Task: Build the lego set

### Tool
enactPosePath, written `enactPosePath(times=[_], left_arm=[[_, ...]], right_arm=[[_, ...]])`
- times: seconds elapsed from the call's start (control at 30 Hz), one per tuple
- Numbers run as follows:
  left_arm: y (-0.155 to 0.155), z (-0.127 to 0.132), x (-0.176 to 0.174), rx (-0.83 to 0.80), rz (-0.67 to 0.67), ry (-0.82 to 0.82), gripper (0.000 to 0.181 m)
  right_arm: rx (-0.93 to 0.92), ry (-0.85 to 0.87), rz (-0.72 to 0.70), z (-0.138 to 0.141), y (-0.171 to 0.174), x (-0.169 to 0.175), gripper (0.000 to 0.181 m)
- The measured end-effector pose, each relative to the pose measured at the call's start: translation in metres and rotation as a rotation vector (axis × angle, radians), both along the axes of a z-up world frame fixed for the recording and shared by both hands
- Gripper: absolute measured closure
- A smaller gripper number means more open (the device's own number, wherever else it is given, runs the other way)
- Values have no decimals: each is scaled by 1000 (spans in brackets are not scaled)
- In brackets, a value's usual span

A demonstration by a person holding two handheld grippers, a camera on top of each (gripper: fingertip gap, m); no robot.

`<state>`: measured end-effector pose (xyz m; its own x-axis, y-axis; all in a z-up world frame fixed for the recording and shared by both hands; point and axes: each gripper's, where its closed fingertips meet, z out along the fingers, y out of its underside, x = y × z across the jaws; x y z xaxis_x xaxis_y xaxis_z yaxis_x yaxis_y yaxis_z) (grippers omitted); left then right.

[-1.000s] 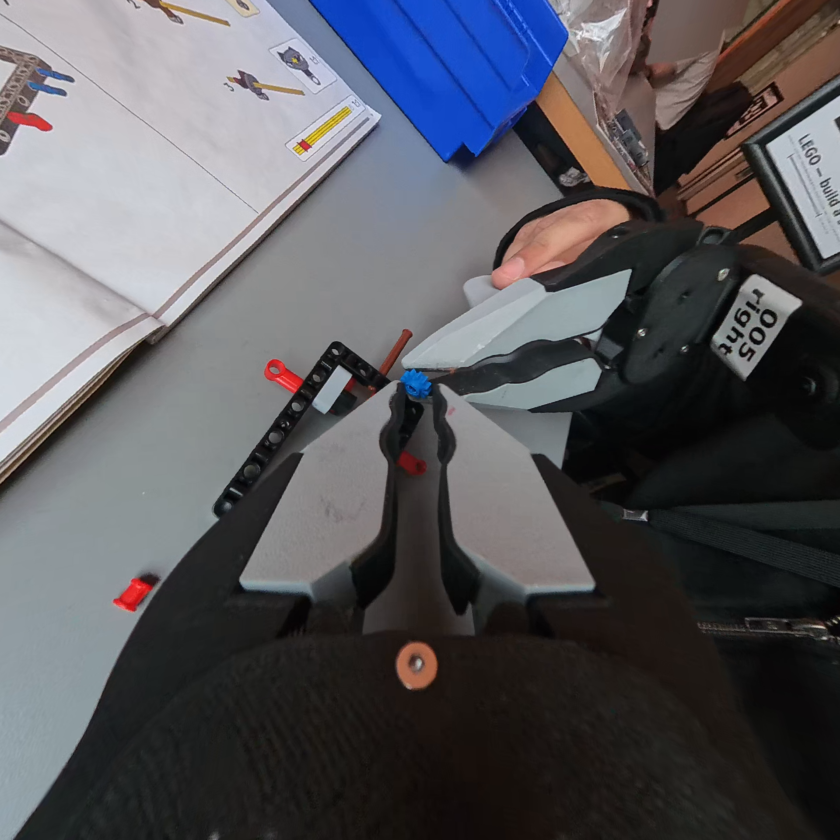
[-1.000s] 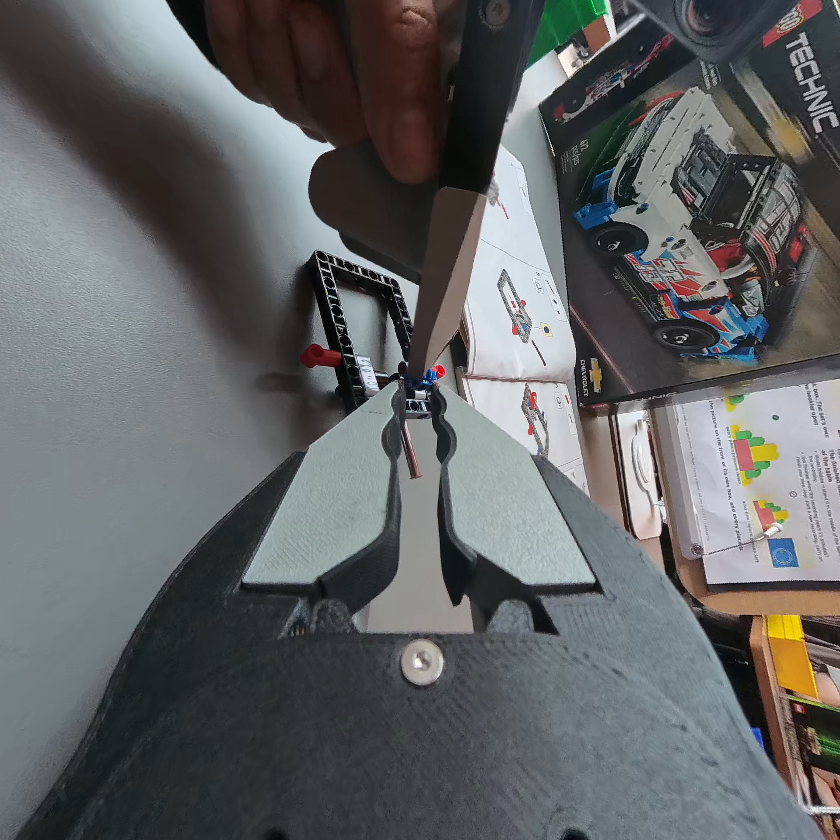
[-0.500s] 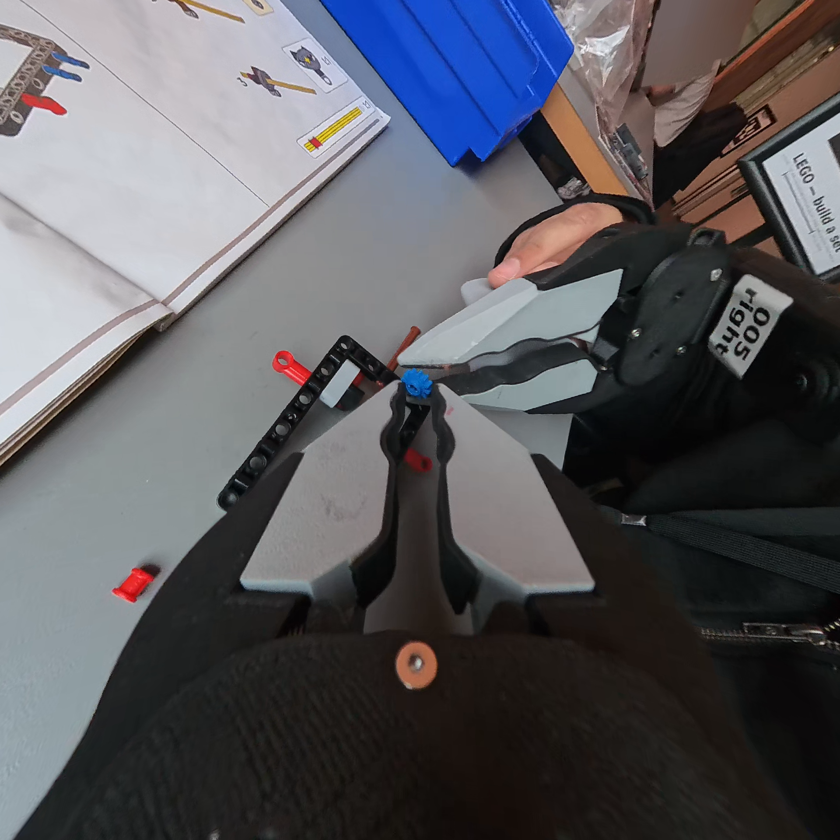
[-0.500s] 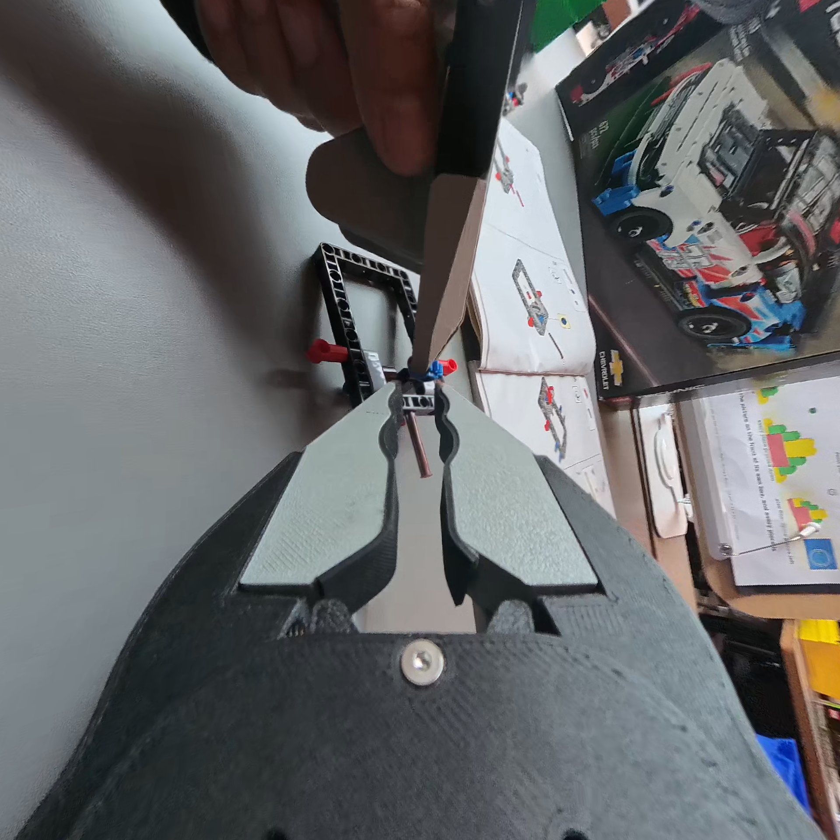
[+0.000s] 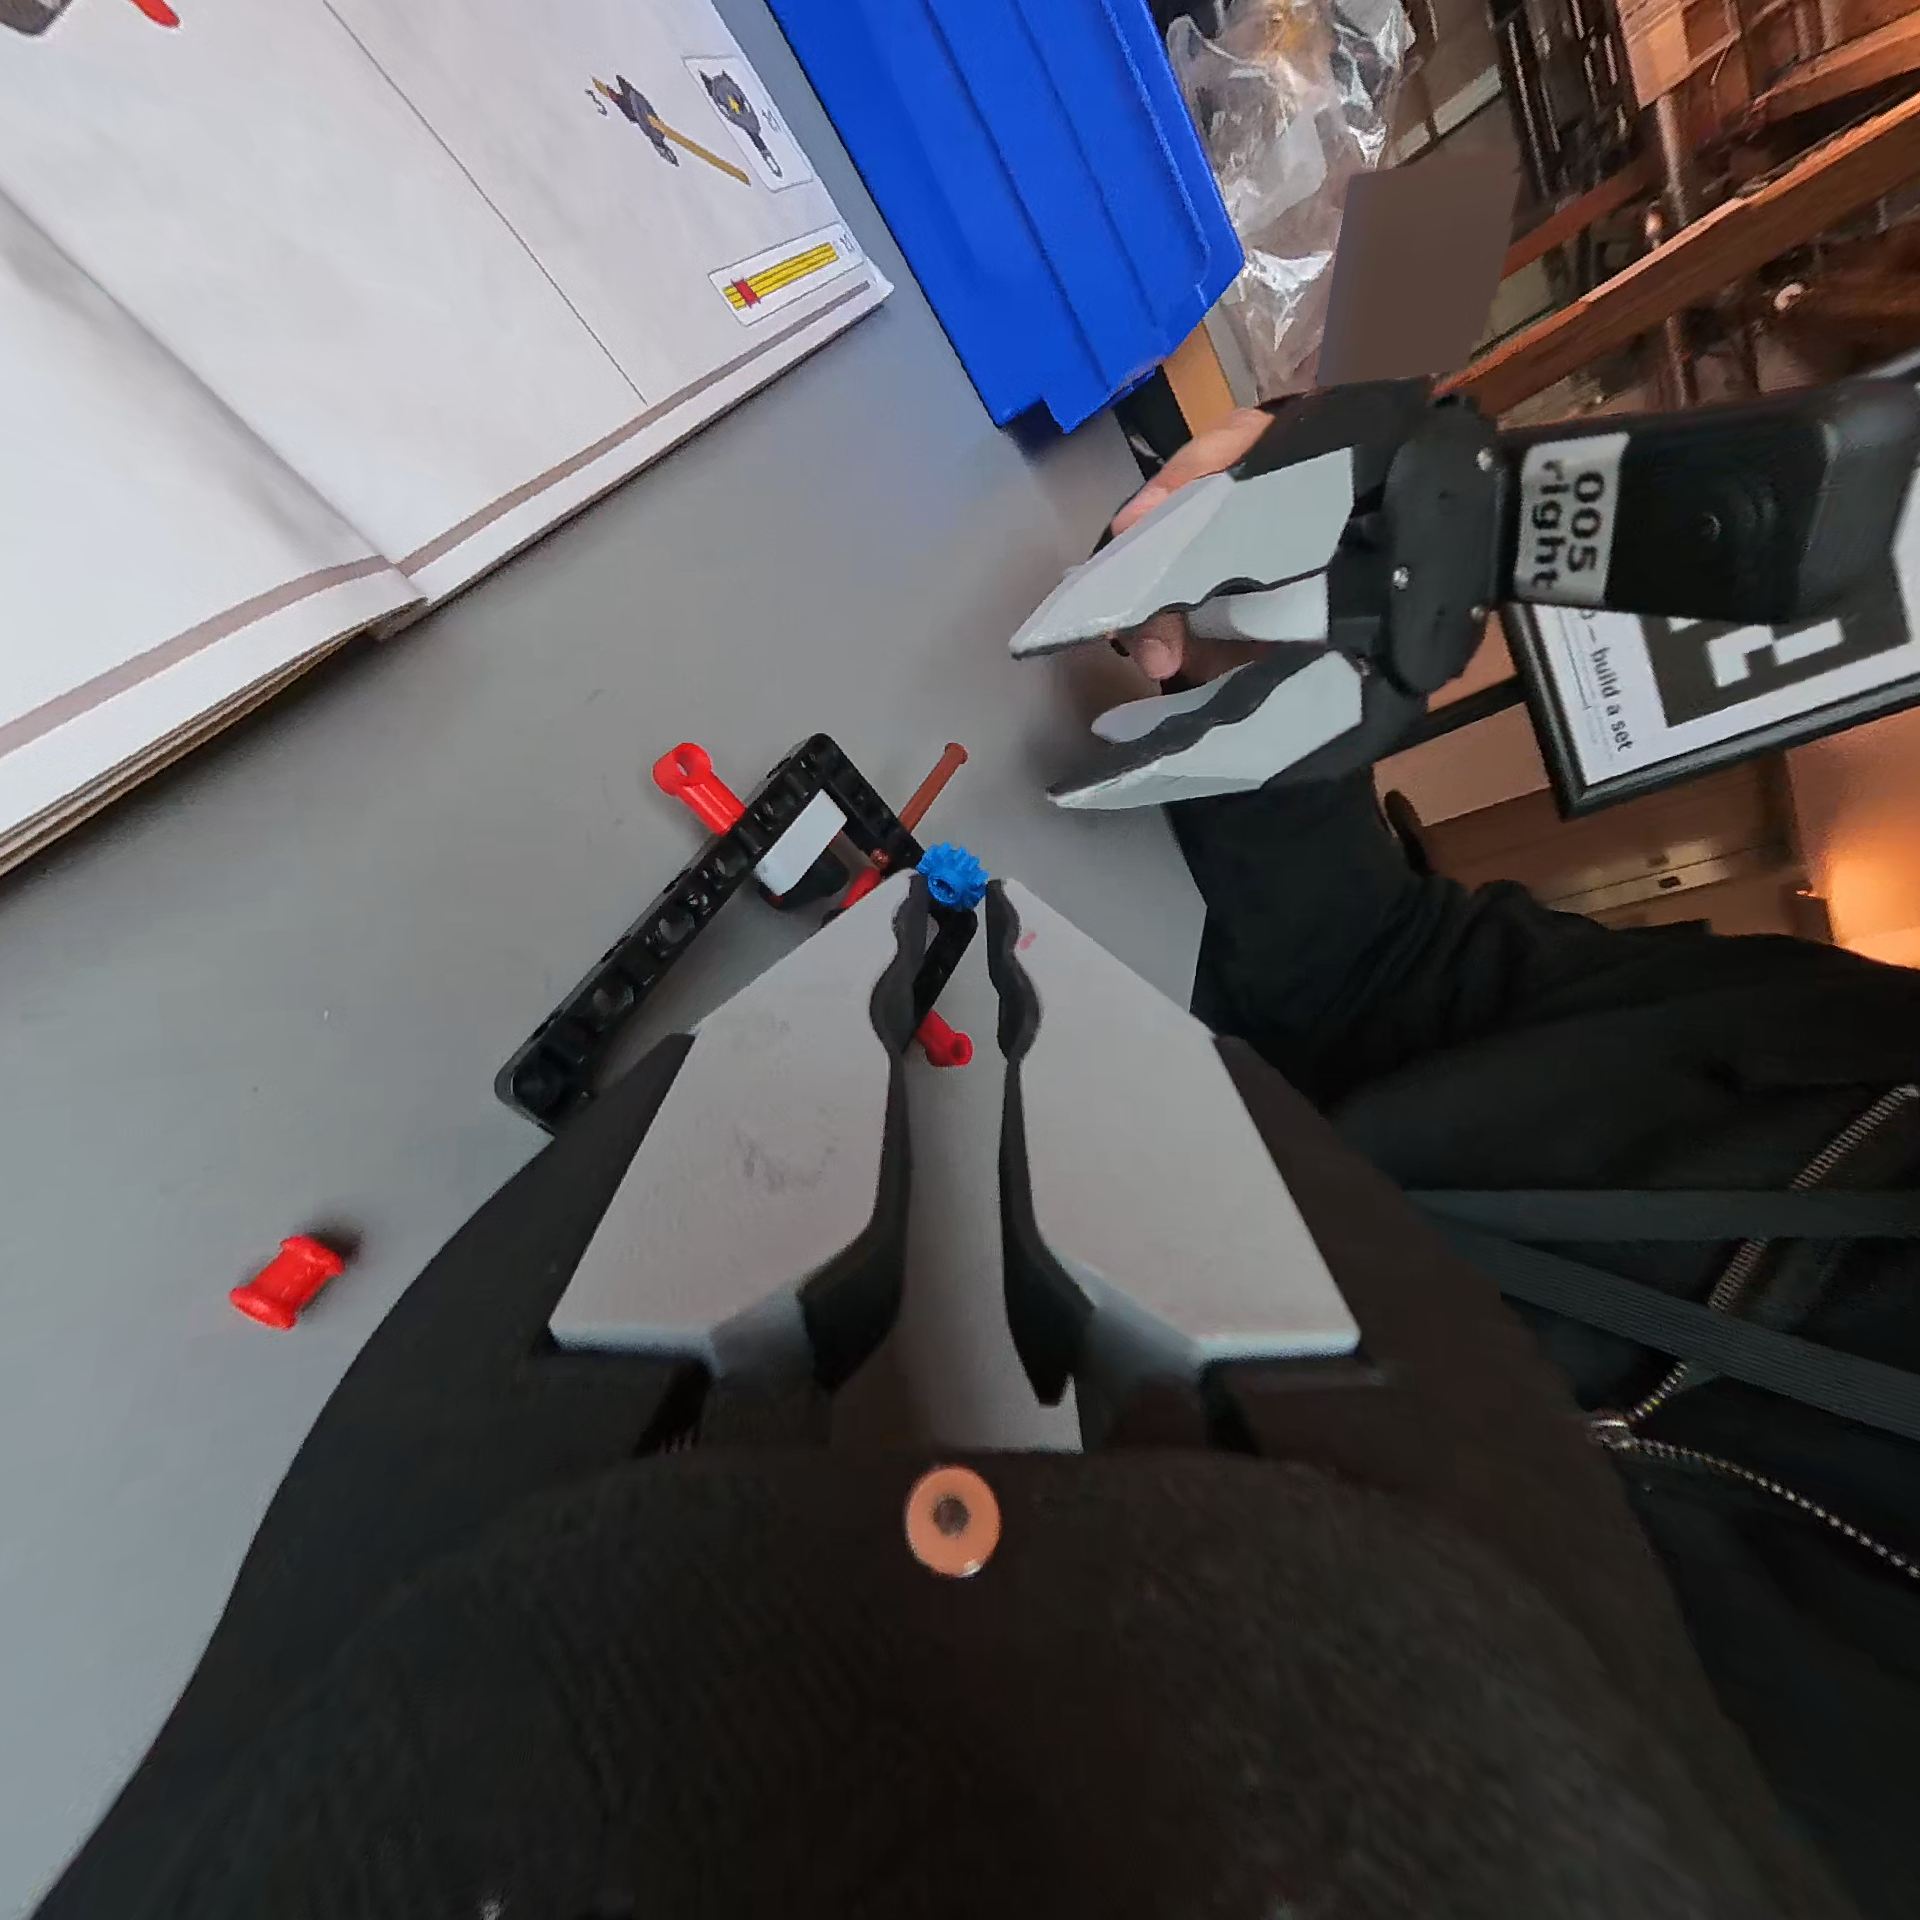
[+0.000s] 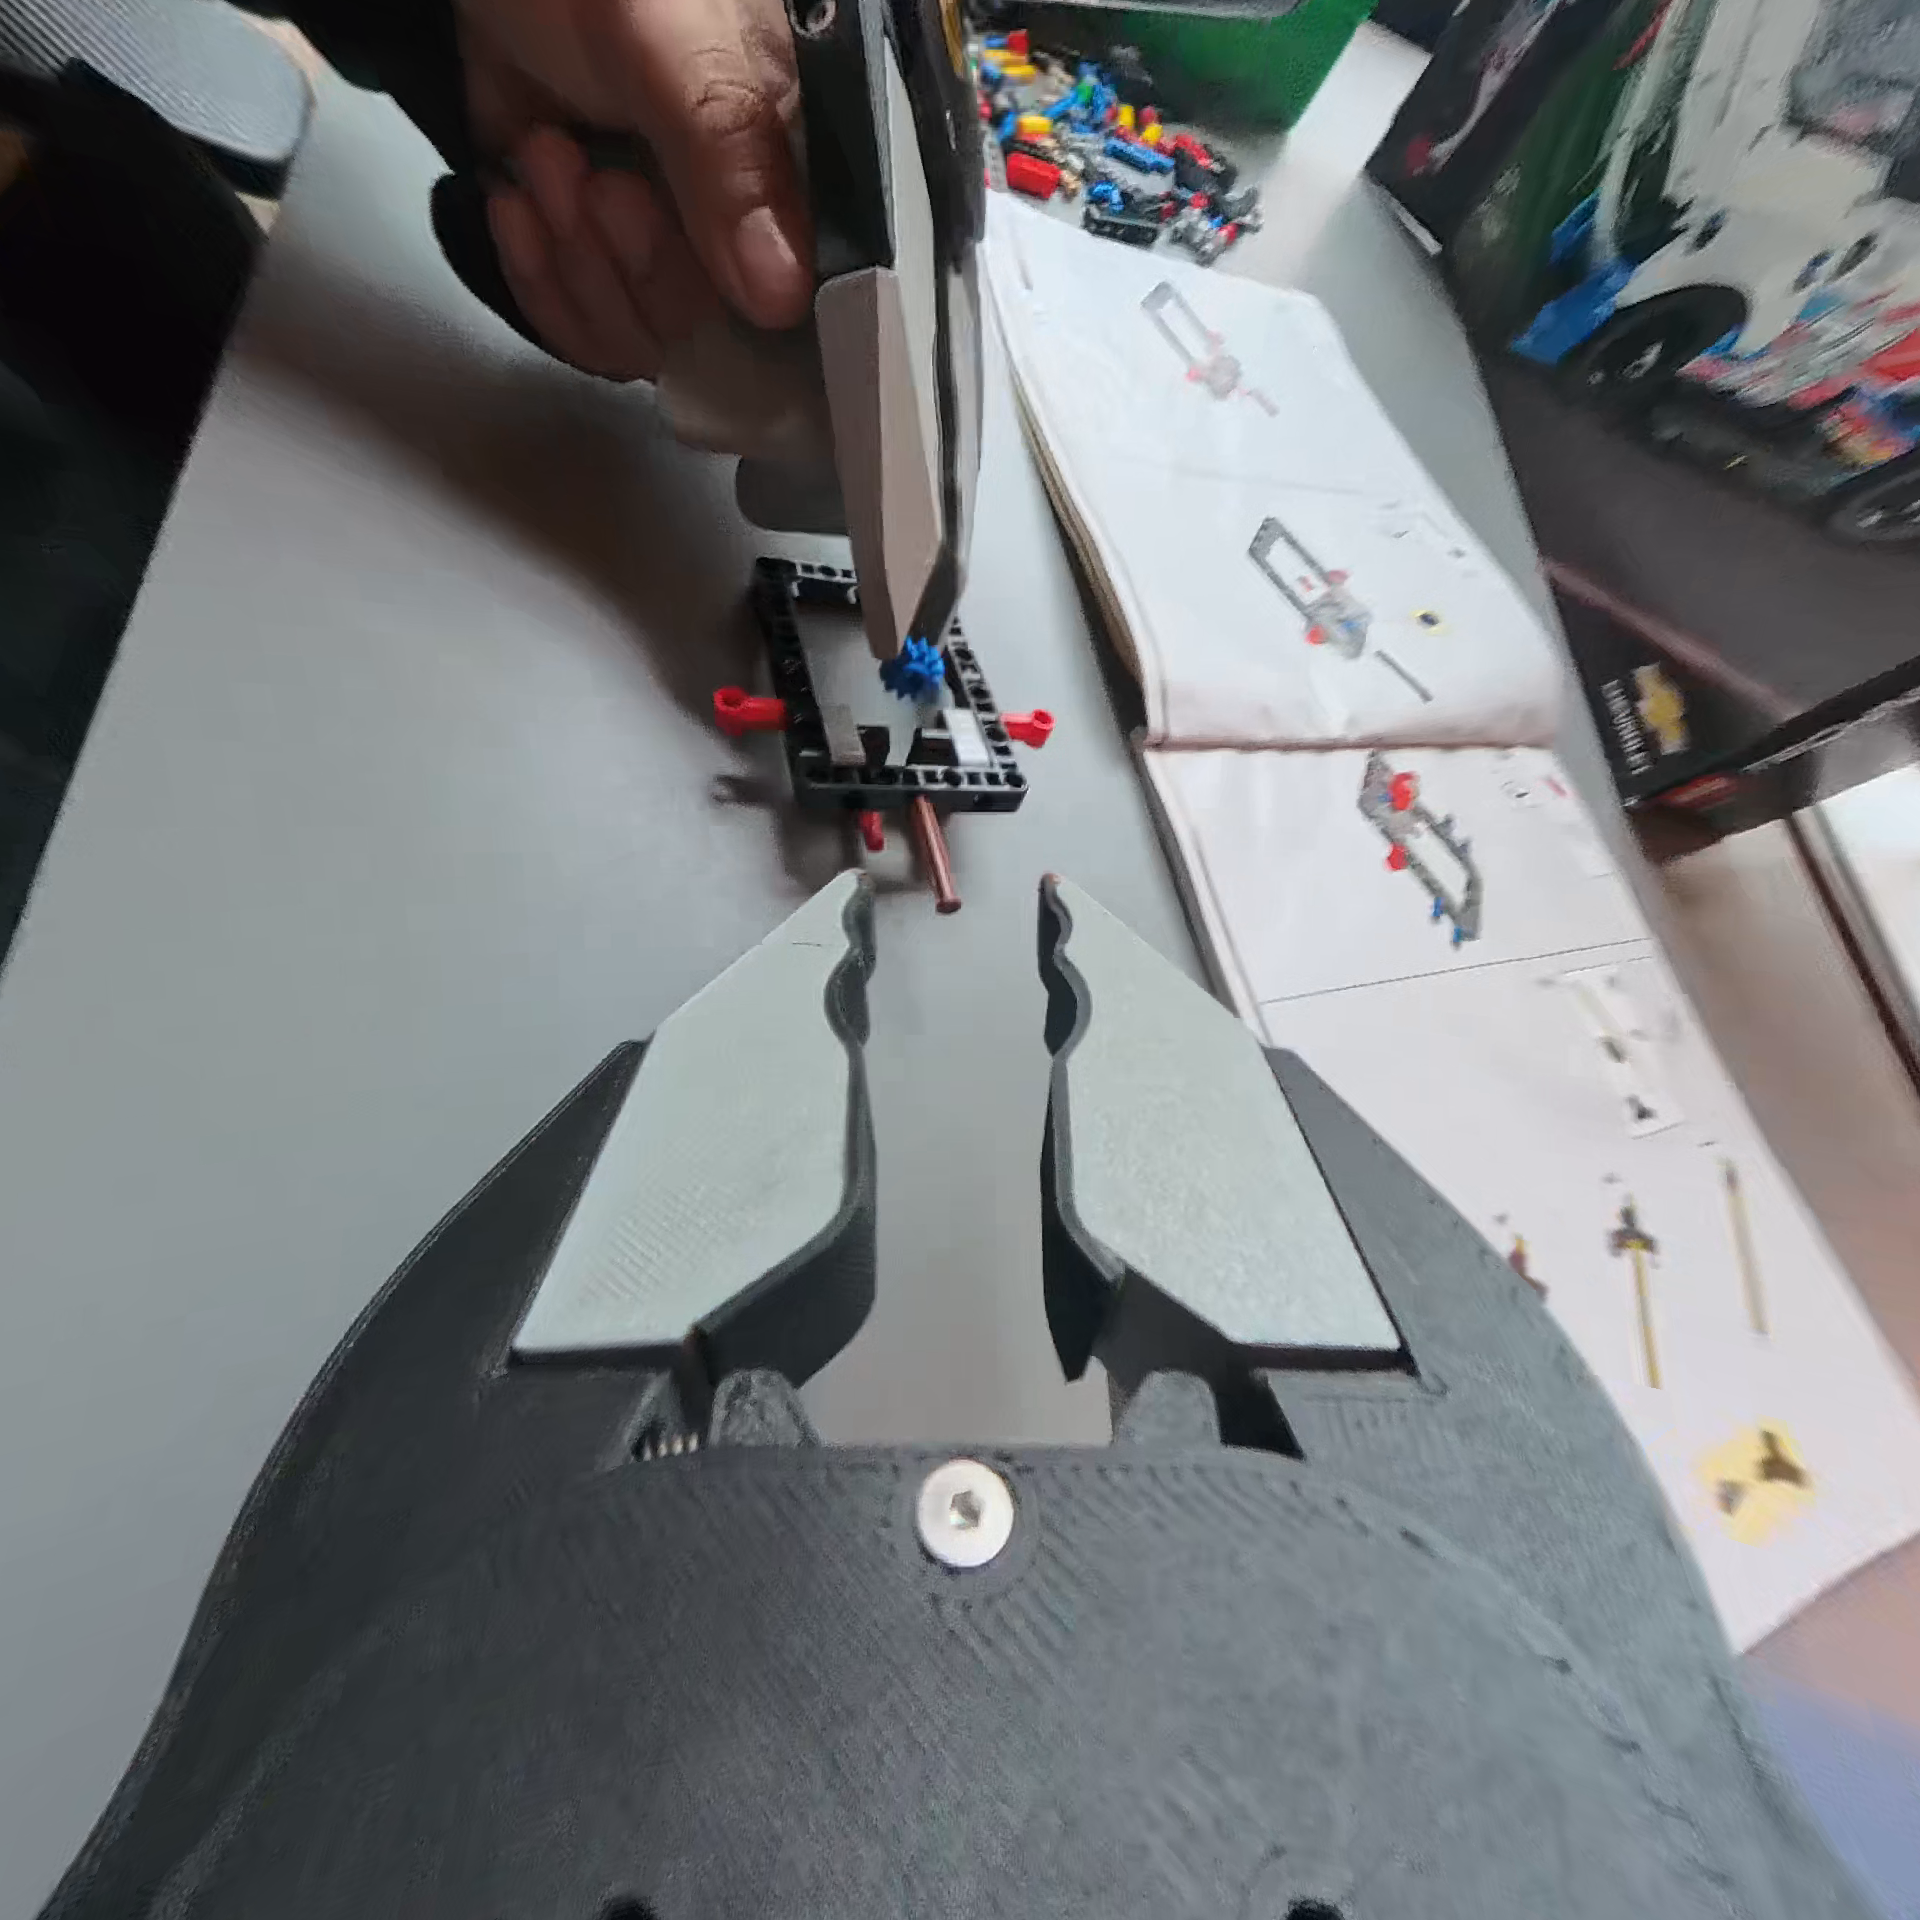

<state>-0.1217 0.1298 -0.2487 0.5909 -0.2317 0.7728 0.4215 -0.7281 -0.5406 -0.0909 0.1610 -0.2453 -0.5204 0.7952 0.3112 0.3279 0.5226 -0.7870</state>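
A black rectangular frame [image 6: 894, 774] lies flat on the grey table, with red pins [image 6: 750, 709] in its sides and a brown axle [image 6: 932, 852] sticking out of its near edge. My left gripper [image 5: 951, 896] is shut on a small blue gear [image 5: 953, 876] and holds it over the frame's inside; in the right wrist view the gear [image 6: 912, 670] sits at that gripper's tips [image 6: 906, 629]. My right gripper [image 6: 953, 888] is open and empty, just short of the axle's free end. It also shows in the left wrist view [image 5: 1039, 717], right of the frame [image 5: 665, 935].
An open instruction booklet [image 6: 1299, 540] lies right of the frame. A blue bin [image 5: 1039, 187] stands behind it. A loose red piece [image 5: 286, 1280] lies on the table. A pile of loose pieces [image 6: 1122, 166] and the set's box [image 6: 1714, 312] are farther back. Across from one pair of fingers to the other is roughly 5 centimeters. To the loose red piece [image 5: 286, 1280]: left tips about 10 centimeters, right tips about 15 centimeters.
My right gripper has let go of the brown axle, opened, and drawn back from the frame. My left gripper still holds the blue gear in the same place.
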Motion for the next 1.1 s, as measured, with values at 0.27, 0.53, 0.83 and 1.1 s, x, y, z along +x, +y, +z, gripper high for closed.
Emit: enactPosePath(times=[0.27, 0.53, 0.83, 1.1], left_arm=[[-1, -5, 3, -41, -19, -59, 172], [2, -9, 1, -73, -23, -86, 172], [5, -7, 3, -154, 10, -129, 172], [0, -13, 2, -239, 49, -123, 172]], right_arm=[[-14, -28, 32, -9, -3, -5, 163], [-10, -58, 53, -21, -4, -15, 178], [-14, -51, 61, -19, -8, -15, 179], [21, -39, 54, -19, -9, -15, 179]])
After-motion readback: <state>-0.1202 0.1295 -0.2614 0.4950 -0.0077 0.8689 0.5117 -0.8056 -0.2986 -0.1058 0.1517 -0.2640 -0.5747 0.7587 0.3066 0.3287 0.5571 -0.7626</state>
